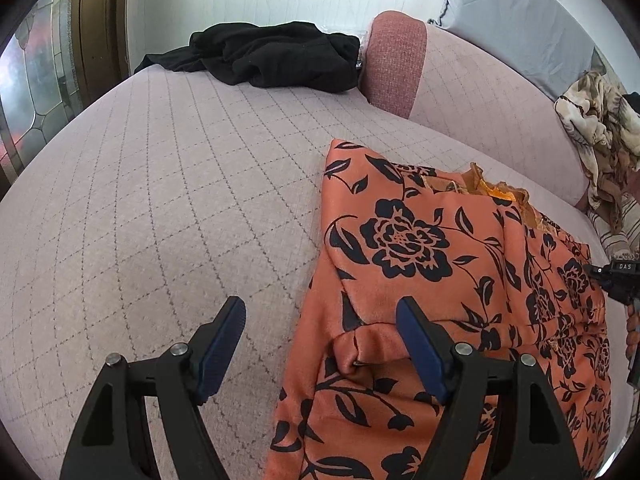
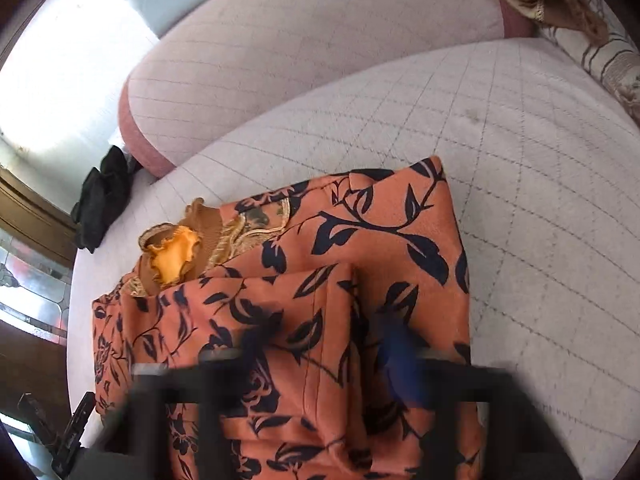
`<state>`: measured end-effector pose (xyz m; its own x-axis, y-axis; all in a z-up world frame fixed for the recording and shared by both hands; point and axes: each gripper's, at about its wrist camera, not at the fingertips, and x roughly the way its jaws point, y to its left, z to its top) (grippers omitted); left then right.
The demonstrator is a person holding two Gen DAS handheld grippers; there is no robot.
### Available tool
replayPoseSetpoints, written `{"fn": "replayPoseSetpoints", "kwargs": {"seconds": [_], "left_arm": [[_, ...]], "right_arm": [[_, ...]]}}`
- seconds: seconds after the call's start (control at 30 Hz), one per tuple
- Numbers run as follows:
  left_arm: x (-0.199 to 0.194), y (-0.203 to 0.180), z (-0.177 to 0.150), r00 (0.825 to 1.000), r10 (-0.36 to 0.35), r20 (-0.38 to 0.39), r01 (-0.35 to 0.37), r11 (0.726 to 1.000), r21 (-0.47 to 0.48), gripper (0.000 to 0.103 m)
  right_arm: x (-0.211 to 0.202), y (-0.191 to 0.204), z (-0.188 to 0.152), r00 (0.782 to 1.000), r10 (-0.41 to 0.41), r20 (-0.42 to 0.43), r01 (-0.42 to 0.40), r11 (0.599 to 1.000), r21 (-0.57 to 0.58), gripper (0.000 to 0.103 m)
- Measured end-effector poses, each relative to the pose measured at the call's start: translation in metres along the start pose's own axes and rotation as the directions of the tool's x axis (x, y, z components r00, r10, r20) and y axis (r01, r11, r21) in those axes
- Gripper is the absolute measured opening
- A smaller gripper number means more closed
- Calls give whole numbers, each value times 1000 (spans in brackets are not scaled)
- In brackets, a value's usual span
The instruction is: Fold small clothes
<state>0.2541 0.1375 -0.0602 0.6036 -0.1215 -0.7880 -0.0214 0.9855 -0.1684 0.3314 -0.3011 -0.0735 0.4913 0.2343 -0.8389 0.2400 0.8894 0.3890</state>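
right gripper (image 2: 320, 344) blurred over garment (image 2: 360, 240)

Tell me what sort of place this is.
Probably a bedroom or living room at home: a quilted pink mattress or sofa seat with a matching bolster, a grey pillow against the wall, and clothes lying about, such as the orange floral garment and a black one.
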Motion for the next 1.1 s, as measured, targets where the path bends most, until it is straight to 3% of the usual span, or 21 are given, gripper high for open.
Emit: {"fn": "replayPoseSetpoints", "kwargs": {"seconds": [0.03, 0.1, 0.17, 0.2, 0.3, 0.37, 0.4, 0.43, 0.5, 0.63, 0.8, 0.87, 0.93, 1.0, 1.1], "left_arm": [[1, 1, 0, 1000, -1, -5, 1, 1000, -3, 78], [1, 2, 1, 1000, -7, -4, 7, 1000, -11, 78], [3, 2, 3, 1000, -5, -4, 5, 1000, -12, 78], [4, 1, 3, 1000, -5, -9, 5, 1000, -12, 78], [6, 0, 1, 1000, -2, -18, 2, 1000, -2, 78], [5, 1, 1, 1000, -5, -18, 5, 1000, -9, 78], [5, 1, 1, 1000, -8, -20, 8, 1000, -15, 78], [5, 2, 1, 1000, -10, -21, 10, 1000, -19, 78], [4, 1, 1, 1000, -10, -20, 10, 1000, -14, 78], [5, 2, 2, 1000, -15, -24, 14, 1000, -19, 78], [1, 2, 2, 999, -29, -20, 28, 999, -28, 78], [1, 2, 2, 999, -28, -20, 27, 999, -23, 78], [2, 2, 1, 999, -28, -25, 28, 999, -21, 78], [2, 2, 1, 999, -30, -29, 29, 999, -23, 78], [1, 3, 2, 999, -34, -28, 34, 999, -32, 78]], "right_arm": [[-5, 5, 1, 1000, -13, 28, 14, 1000, -19, 9], [-32, 27, -1, 983, -88, 163, 110, 985, -130, 6], [-48, 45, -10, 935, -193, 297, 261, 942, -209, 6], [-42, 46, -9, 922, -244, 301, 317, 922, -221, 6], [-9, 20, -6, 936, -313, 162, 339, 926, -168, 8], [-13, 7, -11, 962, -234, 140, 250, 962, -106, 12], [-19, 3, -14, 975, -171, 142, 183, 980, -82, 24], [-25, -1, -16, 980, -128, 153, 138, 989, -57, 55], [-40, -11, -20, 980, -49, 195, 44, 999, 30, 99], [-56, -9, -30, 978, 4, 208, -7, 1000, 13, 98], [-42, 4, -45, 996, -26, 89, 34, 995, -89, 94], [-25, 4, -46, 998, -60, 20, 62, 994, -91, 71], [-15, 8, -47, 993, -121, -17, 118, 986, -122, 23], [-19, 16, -44, 991, -135, -18, 131, 981, -145, 11], [-51, 43, -36, 986, -154, 72, 165, 964, -206, 10]]}}
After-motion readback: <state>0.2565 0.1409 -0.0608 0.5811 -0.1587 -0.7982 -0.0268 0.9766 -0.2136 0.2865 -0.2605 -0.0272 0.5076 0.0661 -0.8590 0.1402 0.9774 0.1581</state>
